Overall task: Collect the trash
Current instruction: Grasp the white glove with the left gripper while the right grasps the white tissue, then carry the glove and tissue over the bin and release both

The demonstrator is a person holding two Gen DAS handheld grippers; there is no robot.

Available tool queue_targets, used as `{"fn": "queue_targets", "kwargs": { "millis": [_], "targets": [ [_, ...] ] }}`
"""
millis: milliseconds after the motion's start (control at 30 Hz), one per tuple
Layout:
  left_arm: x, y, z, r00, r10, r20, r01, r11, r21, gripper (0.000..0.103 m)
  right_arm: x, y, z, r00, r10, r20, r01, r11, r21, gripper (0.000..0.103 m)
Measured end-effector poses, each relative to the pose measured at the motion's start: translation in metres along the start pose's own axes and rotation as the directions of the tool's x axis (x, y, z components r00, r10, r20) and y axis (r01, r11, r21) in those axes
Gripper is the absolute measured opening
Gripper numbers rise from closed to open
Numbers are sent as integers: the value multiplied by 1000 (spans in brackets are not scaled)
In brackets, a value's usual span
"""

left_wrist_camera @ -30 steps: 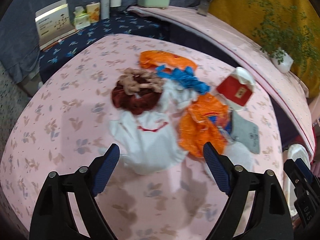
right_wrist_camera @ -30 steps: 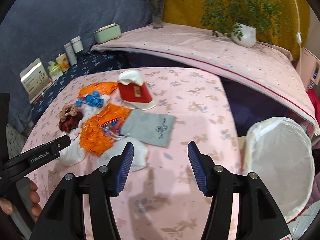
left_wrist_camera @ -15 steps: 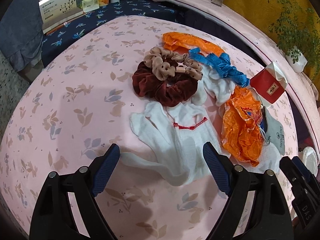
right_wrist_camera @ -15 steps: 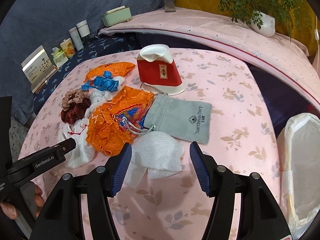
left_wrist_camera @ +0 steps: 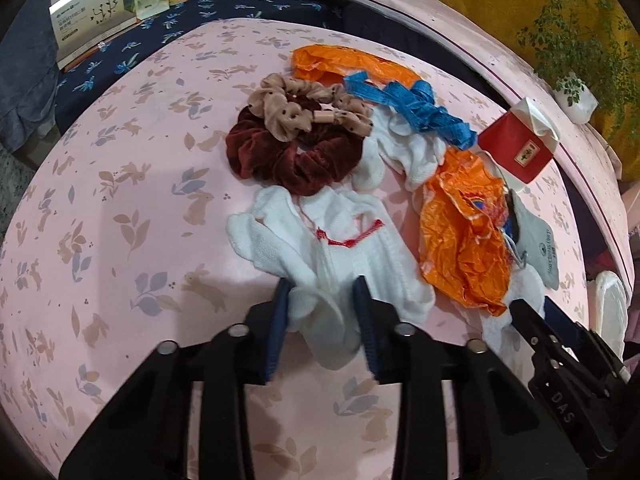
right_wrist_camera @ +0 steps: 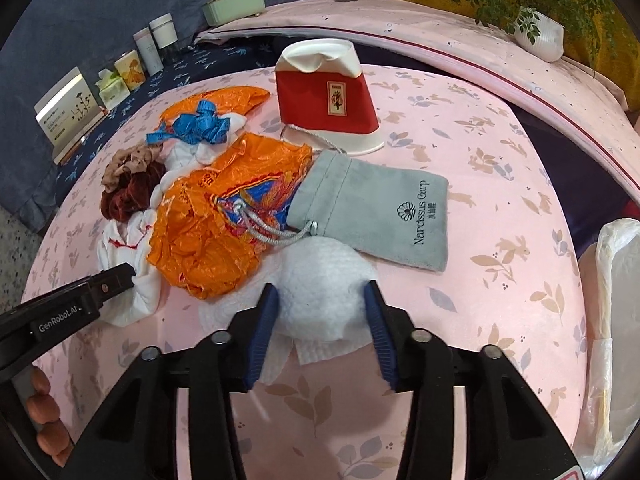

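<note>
While both grippers tilt steeply down, the left gripper [left_wrist_camera: 322,304], just closing, pinches the white glove [left_wrist_camera: 340,252], fingers pointing away. The right gripper [right_wrist_camera: 320,304] has also just been closing and squeezes a crumpled white tissue [right_wrist_camera: 320,280].

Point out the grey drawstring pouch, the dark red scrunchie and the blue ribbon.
grey drawstring pouch [right_wrist_camera: 372,216]: right wrist view, middle of its flat body.
dark red scrunchie [left_wrist_camera: 296,160]: left wrist view, its lower velvet folds.
blue ribbon [left_wrist_camera: 416,110]: left wrist view, the bunched middle of the strip.

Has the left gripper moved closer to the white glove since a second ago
Yes. The left gripper has come down toward the pink tablecloth, and its jaws have just been closing; they now pinch the white glove's near edge.
</note>
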State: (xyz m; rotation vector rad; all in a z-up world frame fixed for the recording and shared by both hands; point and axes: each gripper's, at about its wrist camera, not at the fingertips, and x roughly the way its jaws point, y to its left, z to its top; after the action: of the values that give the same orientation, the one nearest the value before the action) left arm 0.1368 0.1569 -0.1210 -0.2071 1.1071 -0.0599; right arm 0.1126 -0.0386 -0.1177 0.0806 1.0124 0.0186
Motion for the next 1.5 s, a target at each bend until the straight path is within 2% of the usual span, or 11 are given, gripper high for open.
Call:
{"fn": "queue_targets", "kwargs": {
  "millis": [133,267,467,800,1100,1500],
  "targets": [
    [-5,-4,-4,1000,-17,-3,17,1000,-2,15,-4,4,-3,1000,8,-7,-9,999,-35,13],
    [-18,-11,-7,999,-27,20,27,1000,15,14,-17,3,-4,1000,20,11,-20,999,-34,11],
    [-47,-30,-8,995,-72,66,68,996,55,14,-51,-7,1,996,37,82,-37,999,-3,11],
    [-91,-87,-7,977,-176,123,154,974,168,14,-114,-50,14,973,3,231,-23,996,85,11],
    [-118,-153,-15,953,-271,139,222,930,293,14,-154,-102,10,945,-74,318,17,984,180,11],
    [-133,-258,-40,919,-385,80,310,834,457,14,-189,-189,-19,913,-220,344,95,934,345,11]
  ]
}}
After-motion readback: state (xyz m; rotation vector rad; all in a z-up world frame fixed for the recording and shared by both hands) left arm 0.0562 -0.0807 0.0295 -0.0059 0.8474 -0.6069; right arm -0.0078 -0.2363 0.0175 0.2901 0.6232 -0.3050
